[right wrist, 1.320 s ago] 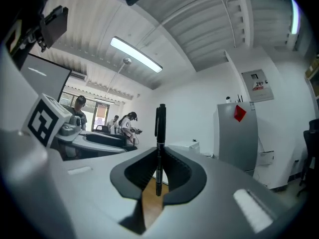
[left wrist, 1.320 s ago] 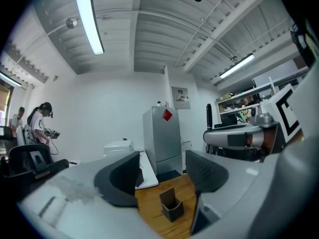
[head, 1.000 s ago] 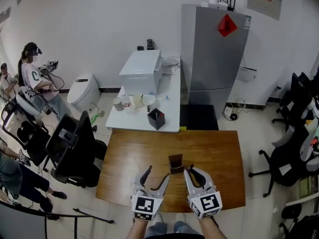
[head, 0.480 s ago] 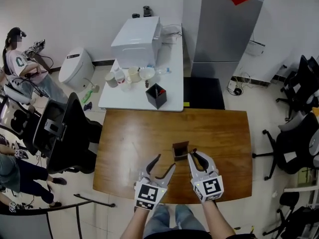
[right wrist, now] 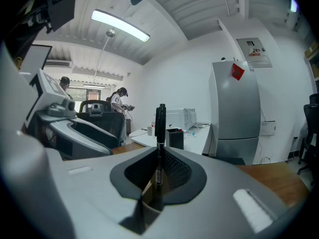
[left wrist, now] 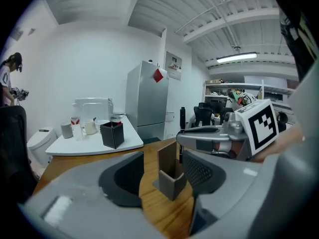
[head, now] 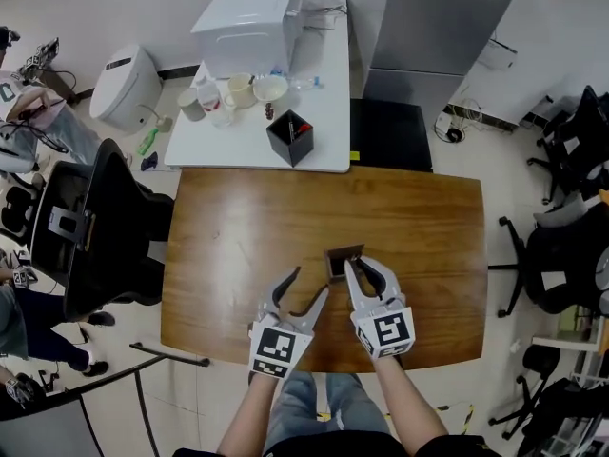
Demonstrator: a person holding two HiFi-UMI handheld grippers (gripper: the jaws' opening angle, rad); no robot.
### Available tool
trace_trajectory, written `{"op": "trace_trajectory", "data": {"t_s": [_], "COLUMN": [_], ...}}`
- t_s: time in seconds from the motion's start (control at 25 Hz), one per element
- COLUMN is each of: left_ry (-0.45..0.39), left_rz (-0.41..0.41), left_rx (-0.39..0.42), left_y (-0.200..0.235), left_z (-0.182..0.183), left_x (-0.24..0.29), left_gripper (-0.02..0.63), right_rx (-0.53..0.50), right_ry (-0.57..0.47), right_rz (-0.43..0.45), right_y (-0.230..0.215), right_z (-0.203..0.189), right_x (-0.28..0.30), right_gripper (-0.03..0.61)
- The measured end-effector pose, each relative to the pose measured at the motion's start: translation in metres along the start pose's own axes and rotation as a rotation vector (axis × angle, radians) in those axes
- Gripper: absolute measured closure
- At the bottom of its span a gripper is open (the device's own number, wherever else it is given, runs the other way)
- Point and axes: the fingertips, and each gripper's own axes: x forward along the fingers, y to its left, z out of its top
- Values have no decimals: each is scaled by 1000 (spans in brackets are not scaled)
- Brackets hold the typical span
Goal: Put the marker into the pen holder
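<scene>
A small brown pen holder (head: 341, 262) (left wrist: 171, 174) stands on the wooden table (head: 238, 236). My right gripper (head: 348, 266) (right wrist: 158, 156) is shut on a black marker (right wrist: 159, 133) (left wrist: 182, 128), held upright with its lower end down inside the holder's mouth (right wrist: 149, 198). My left gripper (head: 304, 288) (left wrist: 159, 176) stands open just left of the holder, nothing between its fingers; in the left gripper view the holder sits ahead of its jaws.
A white side table (head: 314, 122) beyond the wooden one carries a black box (head: 289, 136), cups (head: 238, 91) and a white appliance (head: 249, 22). A black chair (head: 90, 236) stands left, a grey fridge (head: 428, 17) behind, more chairs (head: 571, 255) right.
The head view has tilted down, so the tables sit lower in frame. Both grippers stay beside the holder, the right one still closed on the marker at the holder.
</scene>
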Motion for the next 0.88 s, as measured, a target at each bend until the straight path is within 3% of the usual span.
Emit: {"op": "trace_trajectory", "data": {"t_s": [0.56, 0.88], "left_ry": [43, 35], "left_rz": [17, 2], "left_rx": [-92, -129], "left_y": [-3, -18], "left_z": [-44, -45], "left_x": [4, 4], "left_gripper": [368, 368], "right_rx": [21, 57], "right_ry": [181, 250], "right_rz": [-63, -100], "right_y": [-8, -10], "right_z": [-77, -92], "right_x": [11, 5], "right_gripper": [538, 522]}}
